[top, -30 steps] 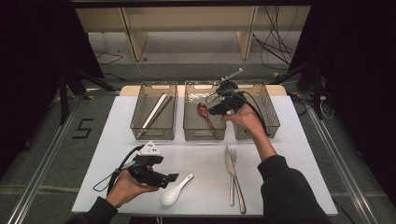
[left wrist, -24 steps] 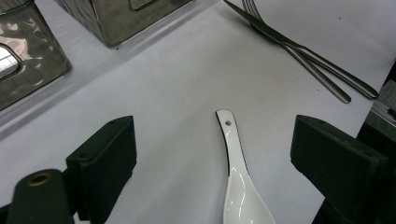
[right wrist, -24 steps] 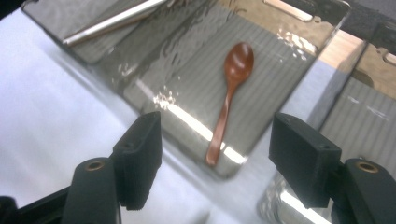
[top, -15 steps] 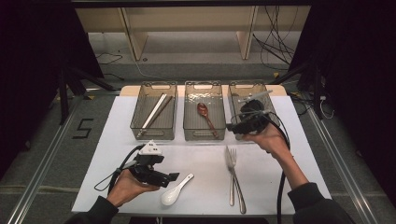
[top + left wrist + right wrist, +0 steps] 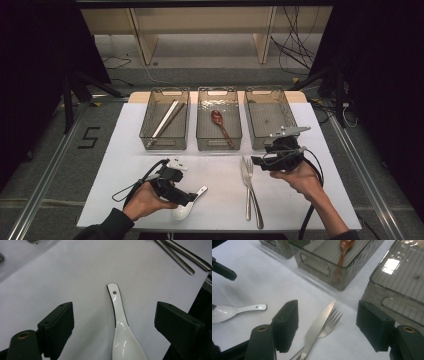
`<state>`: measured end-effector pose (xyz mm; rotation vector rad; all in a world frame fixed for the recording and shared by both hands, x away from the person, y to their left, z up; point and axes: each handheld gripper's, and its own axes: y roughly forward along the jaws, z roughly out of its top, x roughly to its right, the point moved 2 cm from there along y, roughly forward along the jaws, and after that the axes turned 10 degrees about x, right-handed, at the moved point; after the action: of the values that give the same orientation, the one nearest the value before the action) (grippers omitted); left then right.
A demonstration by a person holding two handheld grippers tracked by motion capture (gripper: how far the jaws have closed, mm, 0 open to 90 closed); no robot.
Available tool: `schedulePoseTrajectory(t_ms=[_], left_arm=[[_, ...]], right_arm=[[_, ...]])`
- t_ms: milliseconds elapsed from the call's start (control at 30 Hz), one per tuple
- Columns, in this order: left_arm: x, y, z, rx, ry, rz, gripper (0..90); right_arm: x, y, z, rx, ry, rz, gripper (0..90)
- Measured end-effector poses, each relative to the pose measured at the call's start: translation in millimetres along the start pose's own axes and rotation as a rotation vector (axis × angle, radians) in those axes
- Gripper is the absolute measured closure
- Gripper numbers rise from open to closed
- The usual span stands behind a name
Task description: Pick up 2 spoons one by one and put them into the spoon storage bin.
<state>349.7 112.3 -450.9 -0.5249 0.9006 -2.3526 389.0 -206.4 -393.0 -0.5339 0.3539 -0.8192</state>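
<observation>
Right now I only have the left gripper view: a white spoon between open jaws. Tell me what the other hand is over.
Observer: The right gripper, jaws open, hovers above a knife and fork lying side by side on the white table.
Operator: Describe the bins.
Observer: Three clear bins along the far edge. The left bin holds chopsticks, the middle bin a brown spoon.
Operator: Report the third.
Observer: The right bin looks empty.
</observation>
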Motion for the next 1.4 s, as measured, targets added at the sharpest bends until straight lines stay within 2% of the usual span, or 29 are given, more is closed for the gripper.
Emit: schedulePoseTrajectory(t_ms=[167, 233, 533, 567, 800, 1333, 1400], left_arm=[[0.6, 4.4, -3.1, -0.034, -0.010, -0.005, 16.2], [0.4, 5.2, -3.1, -0.048, -0.004, -0.008, 16.7], [1.8, 11.6, -3.7, -0.077, -0.012, -0.010, 20.1], [2.2, 12.5, -3.4, -0.085, 0.000, -0.013, 20.5], [5.9, 18.6, -2.1, -0.110, -0.001, -0.025, 24.7], [8.4, 33.7, -2.3, -0.217, 0.034, -0.048, 45.2], [8.8, 35.2, -2.8, -0.221, 0.024, -0.053, 46.6]], right_arm=[[-6.5, -4.3, -11.8, 0.032, 0.019, 0.010, 34.5], [-9.5, -4.4, -16.4, 0.041, 0.010, 0.007, 33.8], [-17.5, -9.8, -33.5, 0.057, 0.026, 0.010, 33.5], [-17.6, -10.4, -35.1, 0.057, 0.030, 0.010, 33.3], [-19.5, -14.0, -42.9, 0.043, 0.038, 0.015, 31.4], [-19.4, -17.8, -54.1, -0.023, 0.057, -0.001, 29.6], [-19.8, -18.4, -55.0, -0.029, 0.054, -0.004, 29.7]])
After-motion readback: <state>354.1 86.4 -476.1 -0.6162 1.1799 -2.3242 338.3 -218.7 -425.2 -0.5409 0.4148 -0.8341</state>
